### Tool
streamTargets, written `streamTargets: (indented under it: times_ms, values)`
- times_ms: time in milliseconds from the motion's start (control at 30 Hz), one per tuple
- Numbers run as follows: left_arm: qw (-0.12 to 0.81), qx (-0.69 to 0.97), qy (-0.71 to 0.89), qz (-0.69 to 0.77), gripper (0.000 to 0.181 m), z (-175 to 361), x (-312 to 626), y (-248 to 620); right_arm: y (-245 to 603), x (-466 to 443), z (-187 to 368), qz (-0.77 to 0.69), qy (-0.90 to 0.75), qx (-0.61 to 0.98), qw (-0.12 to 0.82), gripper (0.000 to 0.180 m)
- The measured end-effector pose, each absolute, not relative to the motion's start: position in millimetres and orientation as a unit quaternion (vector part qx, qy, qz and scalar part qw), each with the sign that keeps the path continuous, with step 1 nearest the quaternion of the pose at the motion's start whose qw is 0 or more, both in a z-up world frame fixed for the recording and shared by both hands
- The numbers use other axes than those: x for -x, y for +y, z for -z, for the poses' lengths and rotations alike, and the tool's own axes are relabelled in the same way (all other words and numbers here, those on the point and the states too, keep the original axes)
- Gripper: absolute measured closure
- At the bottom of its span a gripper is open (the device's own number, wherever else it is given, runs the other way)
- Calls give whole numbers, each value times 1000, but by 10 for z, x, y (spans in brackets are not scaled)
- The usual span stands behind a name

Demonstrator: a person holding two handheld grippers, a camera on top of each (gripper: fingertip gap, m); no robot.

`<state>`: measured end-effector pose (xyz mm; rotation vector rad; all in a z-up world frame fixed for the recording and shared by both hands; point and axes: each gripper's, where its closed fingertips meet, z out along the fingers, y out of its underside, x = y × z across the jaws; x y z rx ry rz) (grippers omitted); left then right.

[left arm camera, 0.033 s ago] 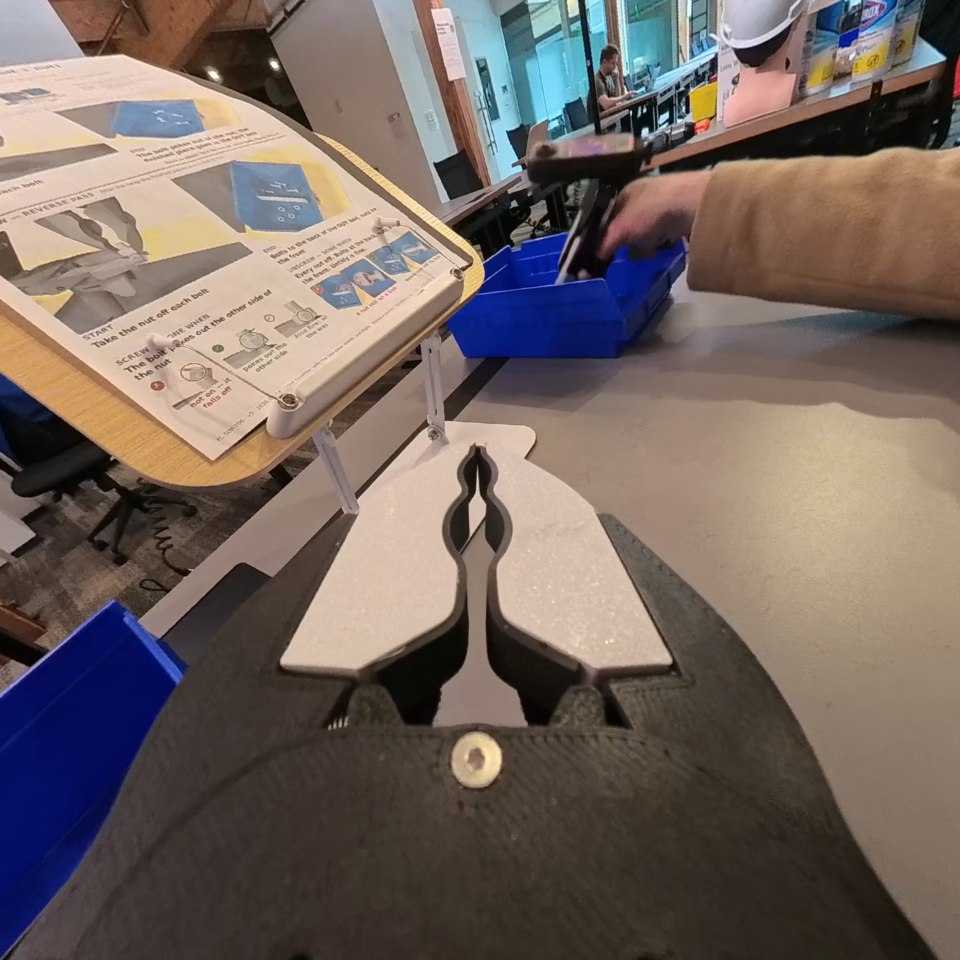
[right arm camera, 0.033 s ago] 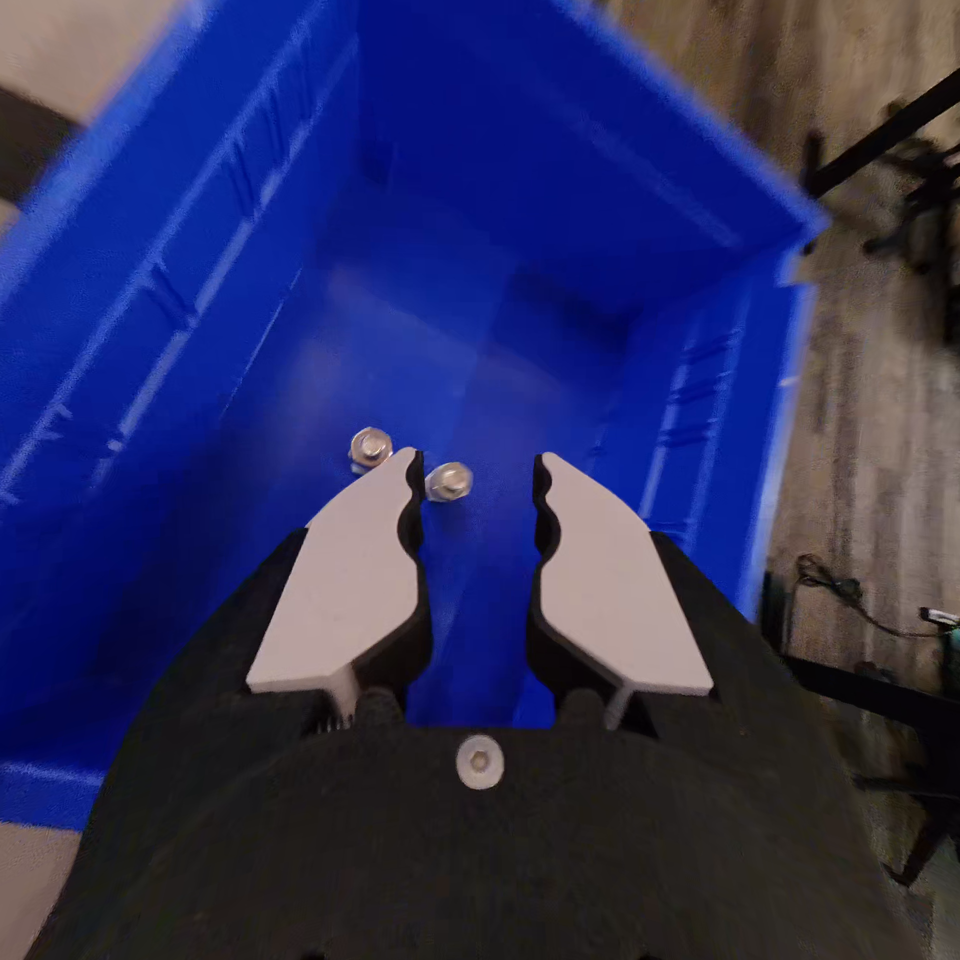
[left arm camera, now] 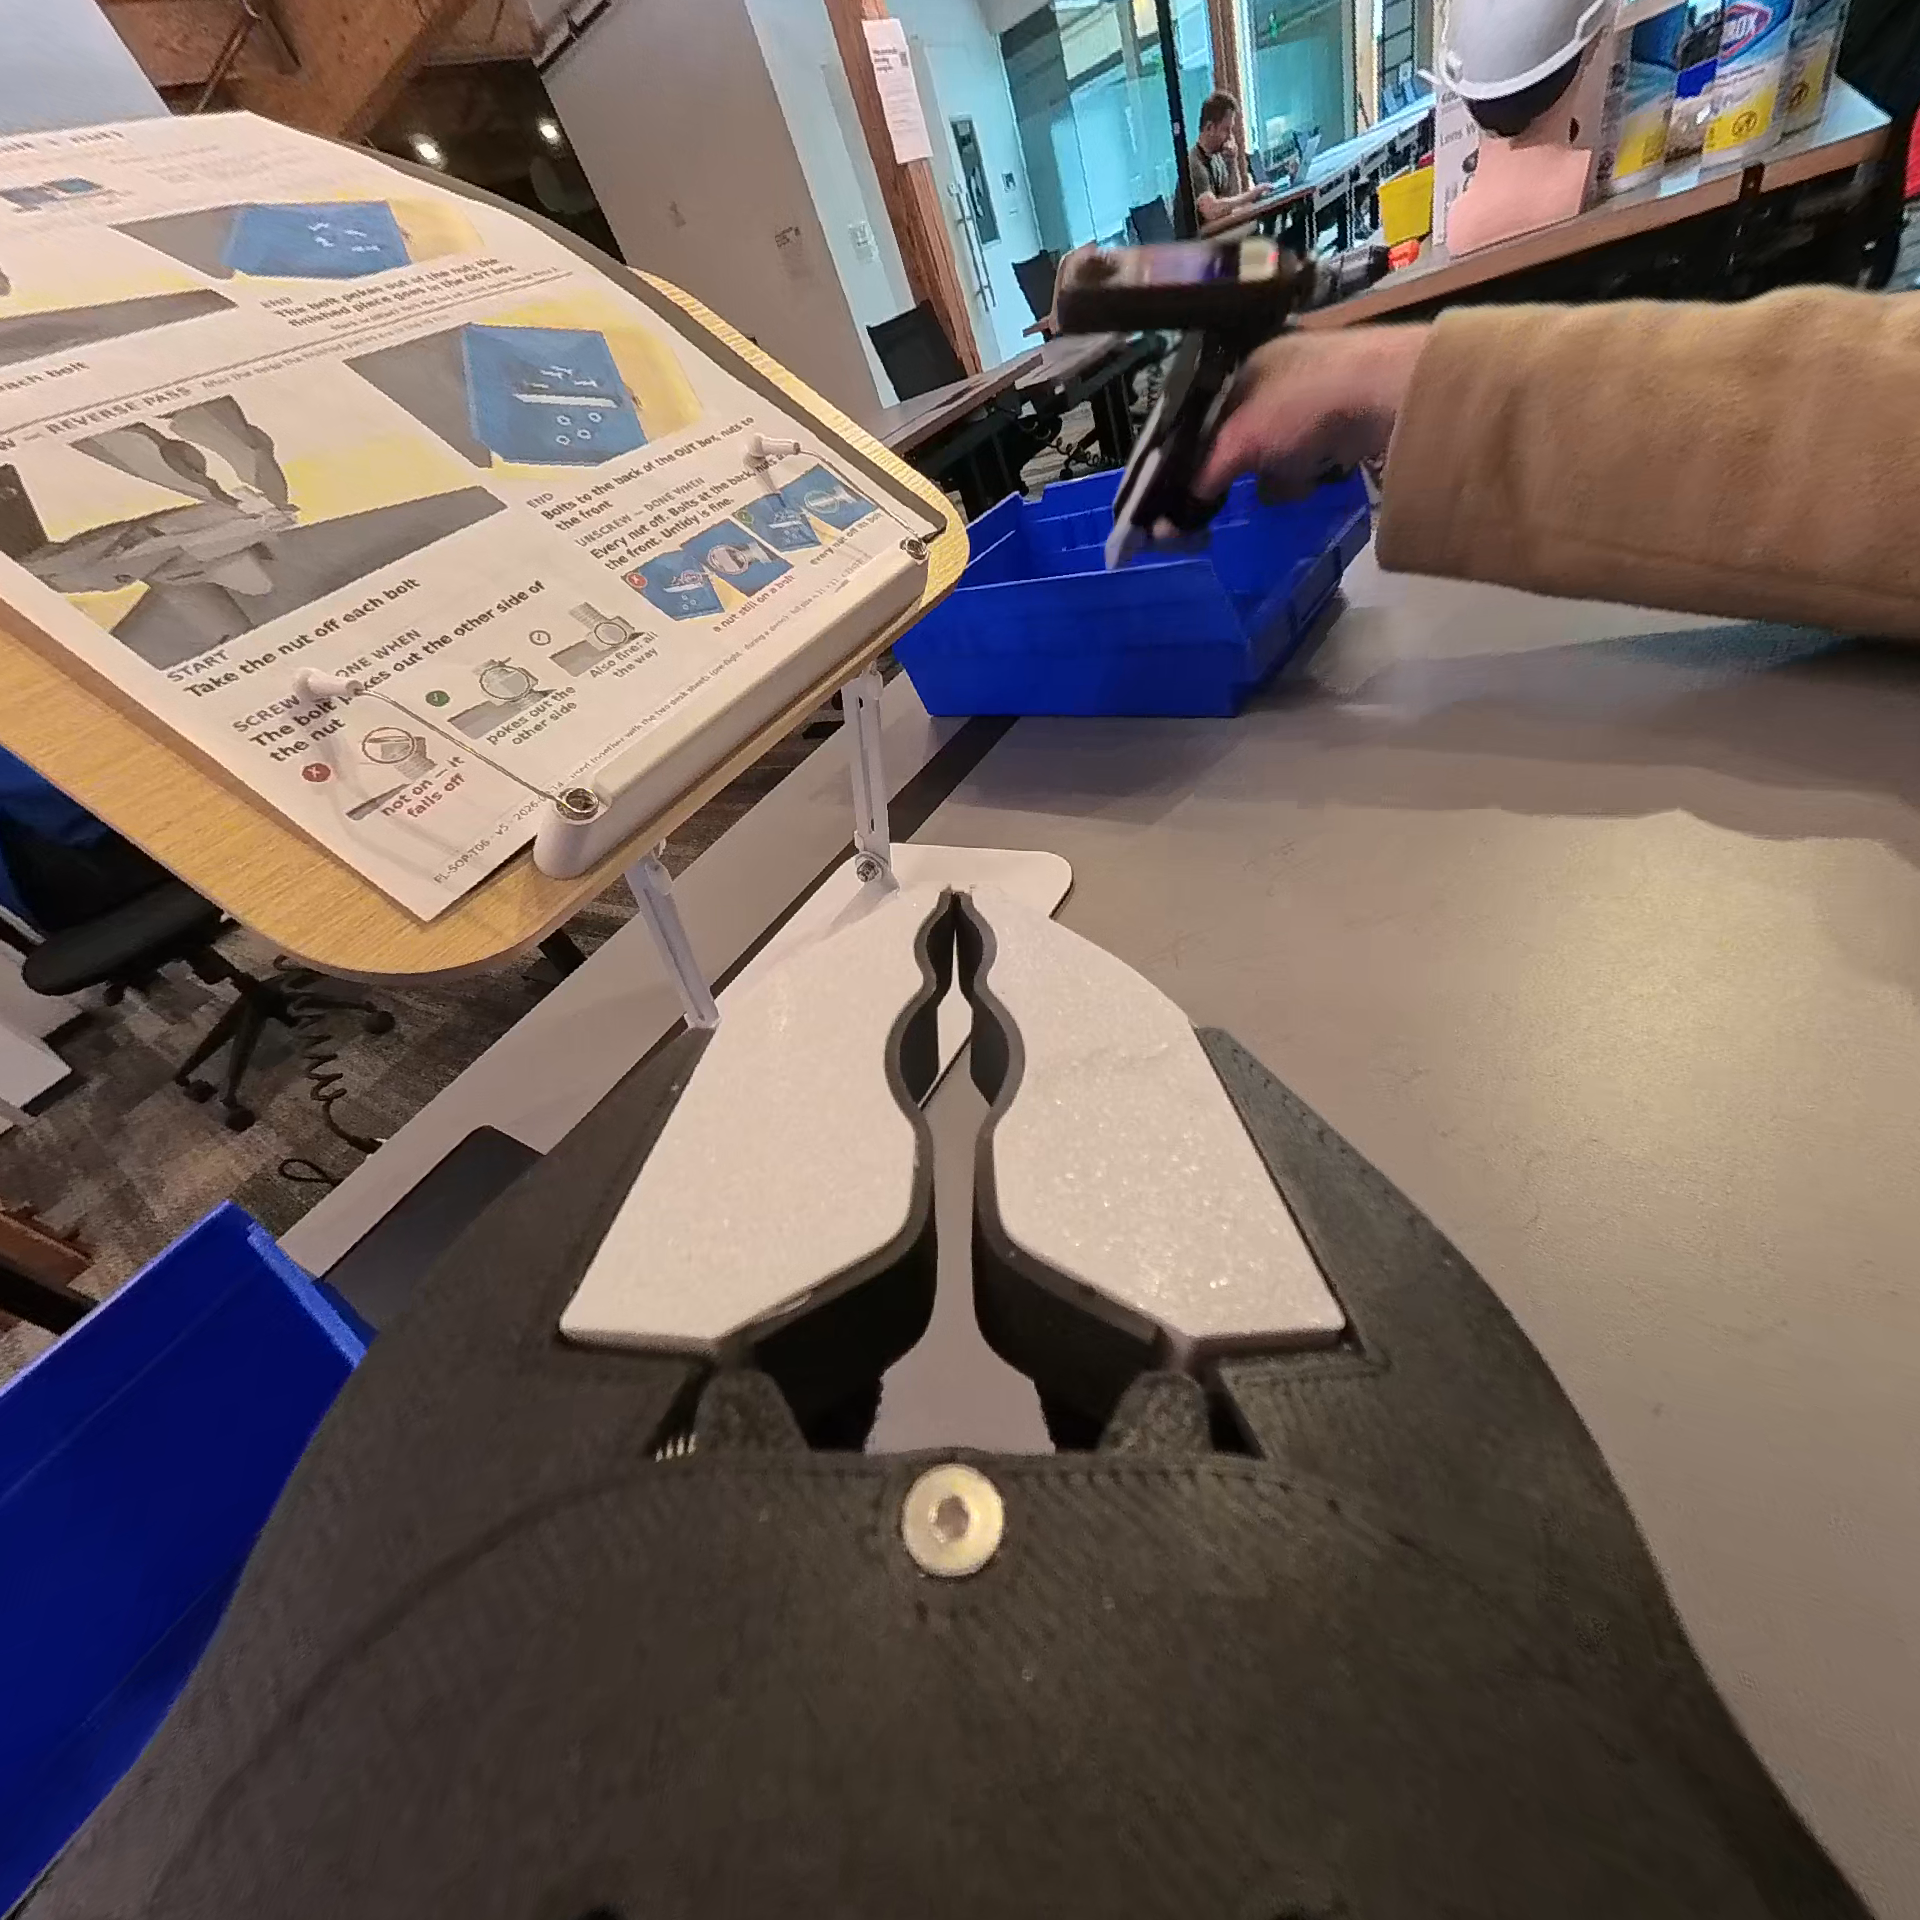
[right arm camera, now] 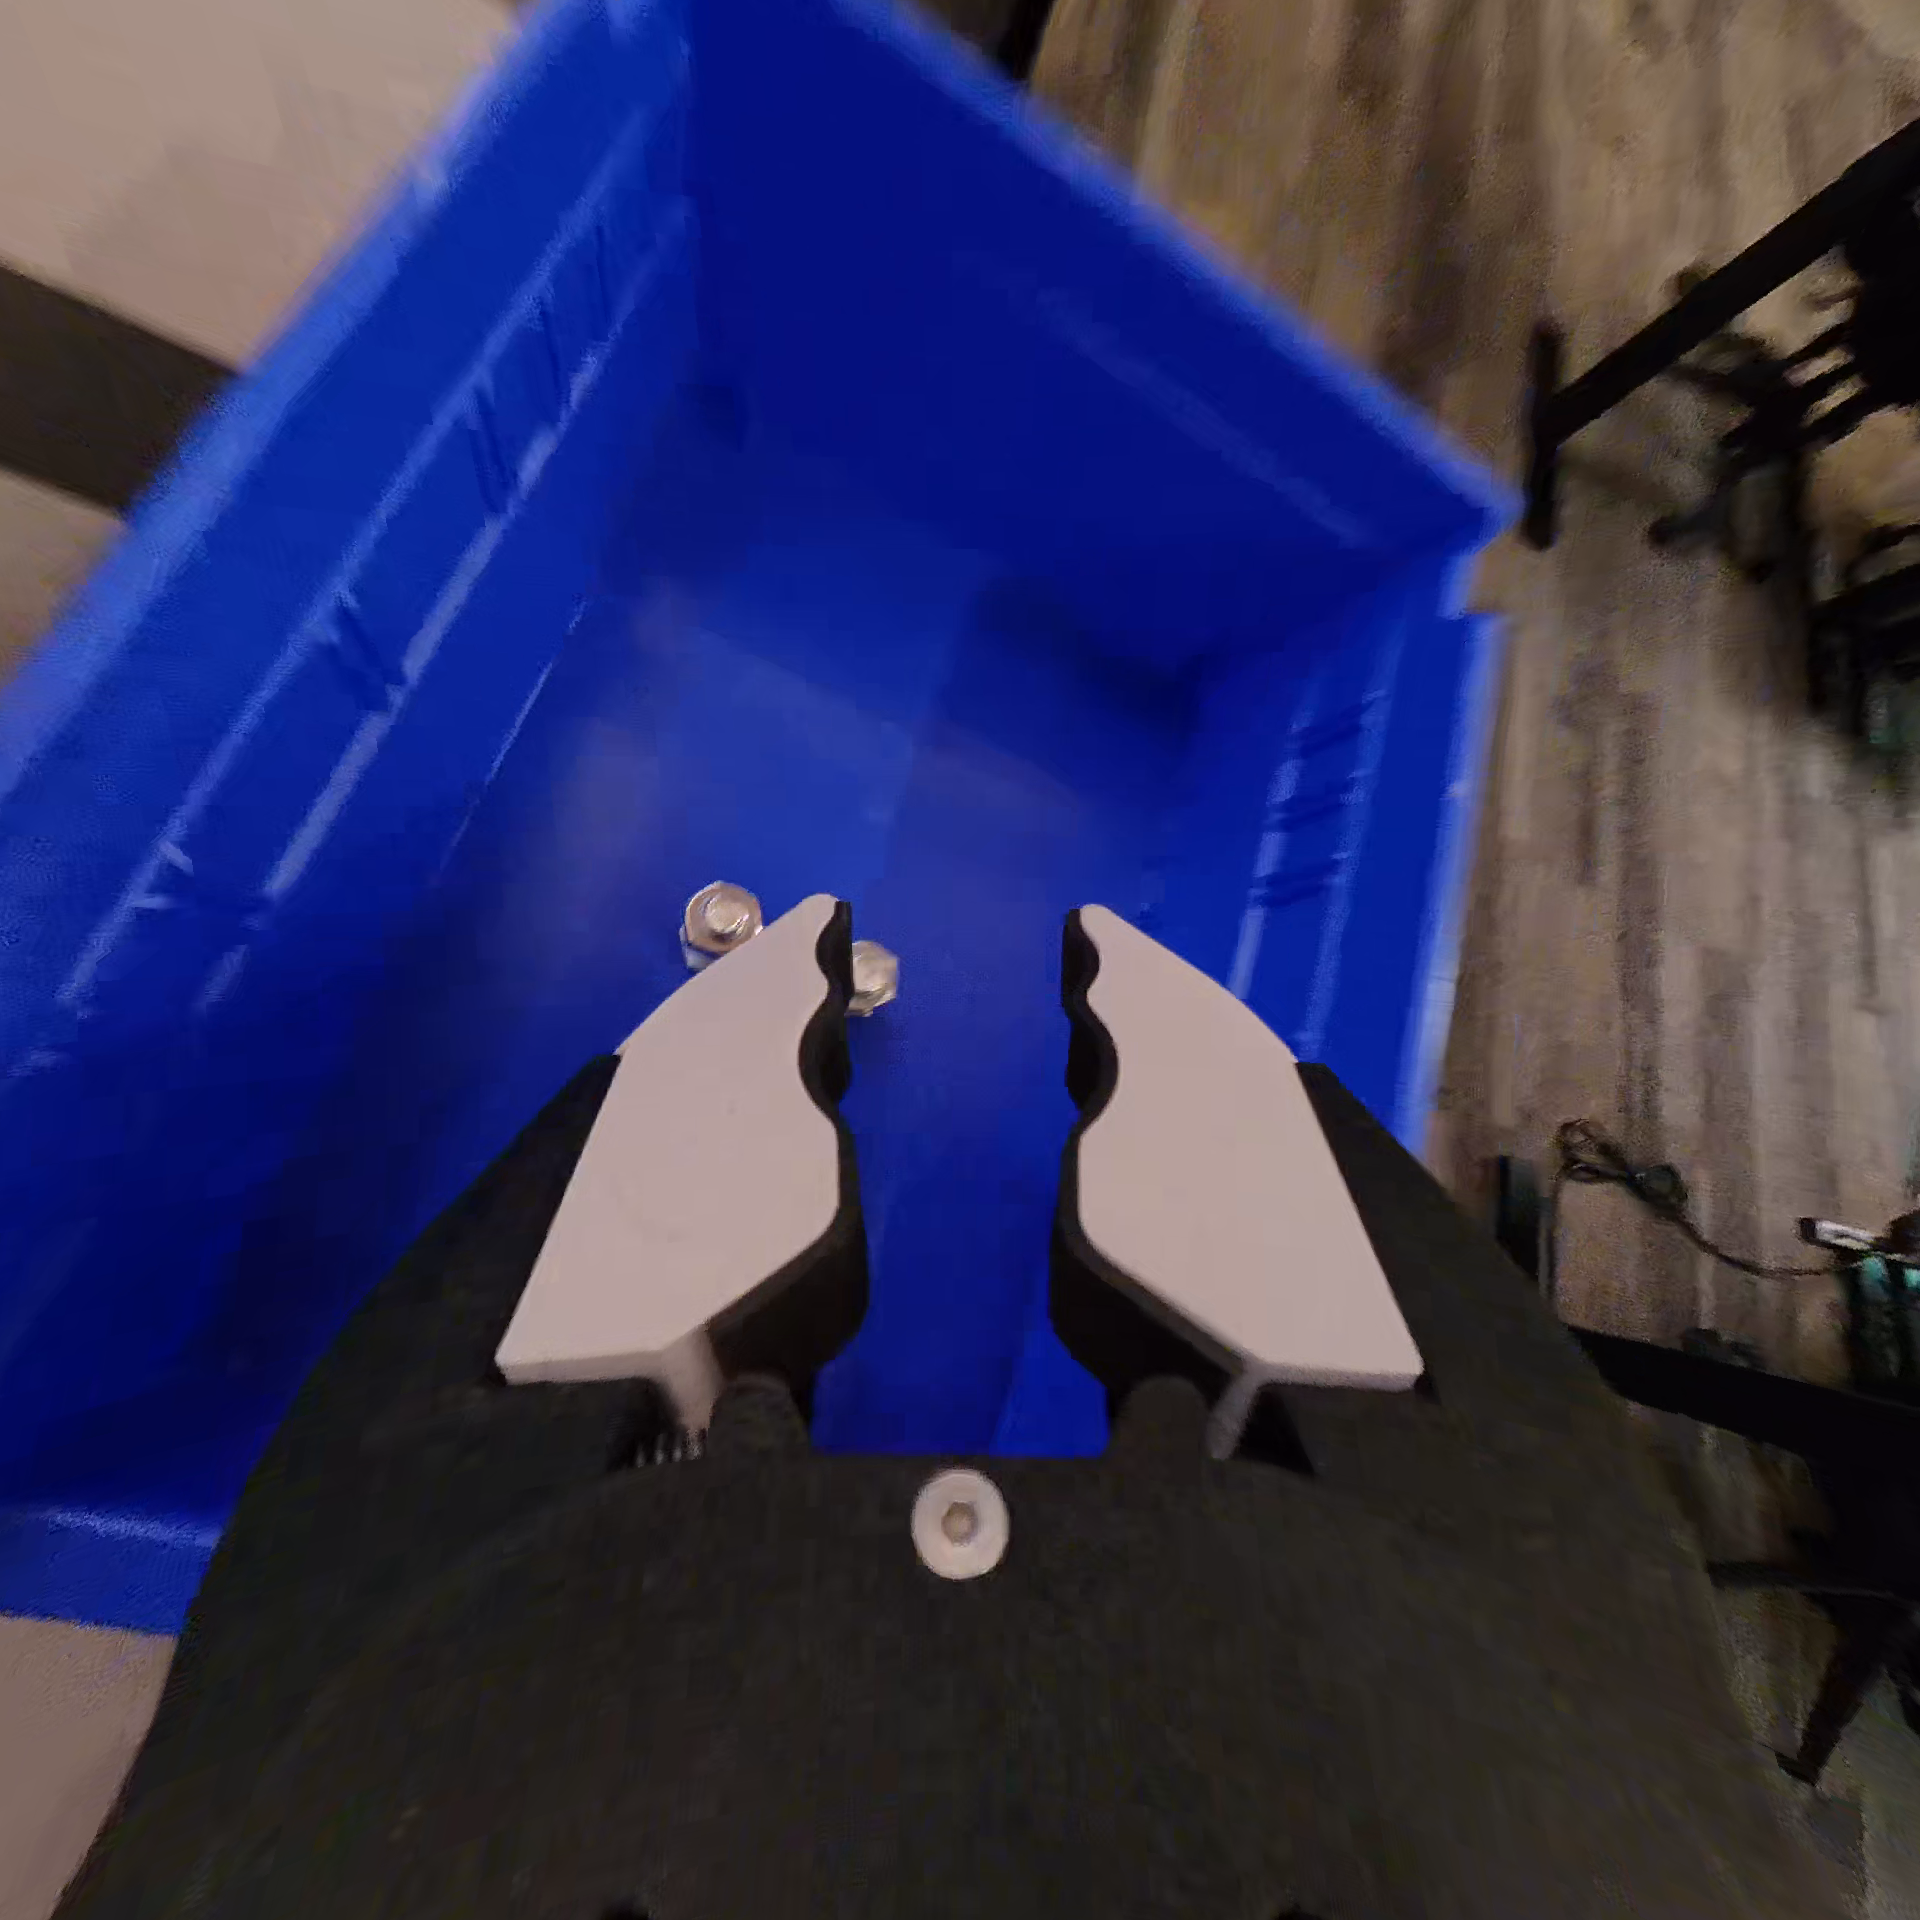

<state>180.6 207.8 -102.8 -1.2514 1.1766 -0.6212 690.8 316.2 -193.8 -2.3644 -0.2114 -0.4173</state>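
My left gripper [left arm camera: 956, 899] is shut and empty, low over the grey table [left arm camera: 1507, 1091], with its tips at the white foot [left arm camera: 1013, 868] of a stand. My right gripper [right arm camera: 956, 925] is open inside a blue bin [right arm camera: 312, 831]. Two small silver hex fasteners lie on the bin floor: one [right arm camera: 722, 920] just left of the left fingertip, the other [right arm camera: 873, 977] just inside it, between the jaws and not gripped. The left wrist view shows the right gripper [left arm camera: 1127, 540] held by a hand in a tan sleeve [left arm camera: 1662, 457], pointing down into the far blue bin [left arm camera: 1070, 644].
A wooden stand with a printed instruction sheet [left arm camera: 416, 571] overhangs the table's left edge on thin white legs. A second blue bin [left arm camera: 135, 1455] sits at the near left. Past the left edge, the floor has an office chair [left arm camera: 156, 966]. Benches stand farther back. My hands' fingertips stand some 55 cm from each other.
The right wrist view has shifted slightly over the bin, with its jaws still open by the two fasteners. The left gripper has not moved.
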Motion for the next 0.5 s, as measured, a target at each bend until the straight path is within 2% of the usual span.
streamTargets:
  times_ms: [133, 300, 500]
  values:
    - [613, 542, 507, 270, 181, 1018, -1799, 2086, 3104, -6843, 1231, 169, -66, 870, 458, 155]
    - [611, 543, 510, 268, 181, 1043, -1825, 2085, 2979, -6554, 724, 157, -101, 834, 519, 180]
    - [640, 535, 495, 243, 181, 862, -1678, 2116, 2751, -5505, 323, 71, -263, 785, 556, 180]
